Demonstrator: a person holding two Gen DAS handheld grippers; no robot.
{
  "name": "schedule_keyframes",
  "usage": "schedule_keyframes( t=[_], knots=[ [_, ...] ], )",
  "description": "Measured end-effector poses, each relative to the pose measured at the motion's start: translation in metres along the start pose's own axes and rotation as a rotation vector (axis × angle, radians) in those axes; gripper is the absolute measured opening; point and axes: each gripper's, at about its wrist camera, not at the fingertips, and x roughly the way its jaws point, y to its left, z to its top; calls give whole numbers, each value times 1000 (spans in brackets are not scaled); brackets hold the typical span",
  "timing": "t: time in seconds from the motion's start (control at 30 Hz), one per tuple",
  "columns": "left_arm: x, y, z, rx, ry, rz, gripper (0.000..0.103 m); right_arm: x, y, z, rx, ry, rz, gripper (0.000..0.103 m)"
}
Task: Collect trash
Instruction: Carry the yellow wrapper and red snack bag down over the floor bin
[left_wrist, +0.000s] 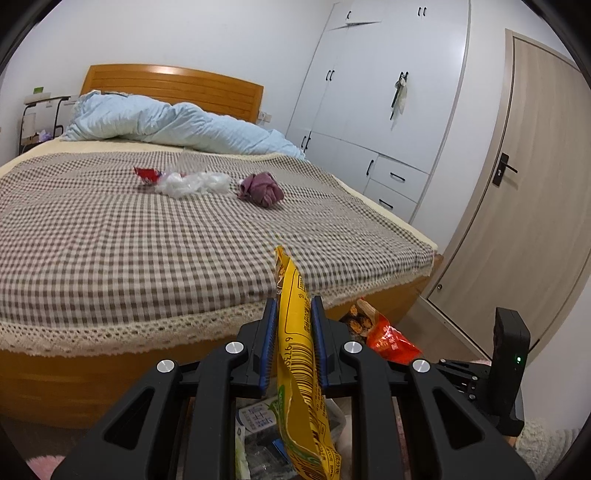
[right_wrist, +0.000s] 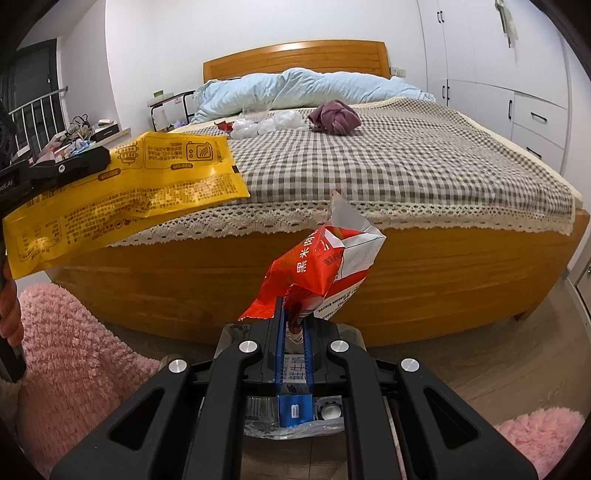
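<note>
A yellow wrapper (left_wrist: 295, 332), printed with a barcode beginning "6 9730", is clamped between the closed jaws of the left claw (left_wrist: 293, 314). A red packet (right_wrist: 317, 273) lettered "黑米" is pinched in the right claw (right_wrist: 294, 314), above a lined bin (right_wrist: 295, 424). Clear plastic (left_wrist: 192, 182) lies on the bed (left_wrist: 147, 240).

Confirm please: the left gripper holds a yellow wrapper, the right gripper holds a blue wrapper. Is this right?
Not quite. The right gripper holds a red wrapper, not a blue one, as the right wrist view shows. The left gripper does hold the yellow wrapper.
</note>
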Motion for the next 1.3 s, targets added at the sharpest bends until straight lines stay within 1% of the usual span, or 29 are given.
schedule_keyframes(
  t=[0.3, 0.67, 0.87, 1.03, 1.13, 1.3],
  knots=[
    [11, -2, -23, -7, 63, 1, 16, 4, 2, -14, 0, 39, 7, 9],
    [22, -5, -35, 13, 98, 17, 16, 11, 1, -25, 9, 76, 12, 9],
    [33, 0, -45, 3, 135, 18, 16, 17, -1, -30, 16, 102, 8, 9],
    [44, 4, -58, 4, 177, 27, 16, 24, -3, -33, 22, 126, 8, 9],
    [53, 9, -66, -9, 216, 30, 16, 30, -4, -35, 28, 150, 11, 9],
    [71, 14, -80, -5, 295, 53, 16, 48, -7, -42, 52, 225, 27, 9]
  ],
)
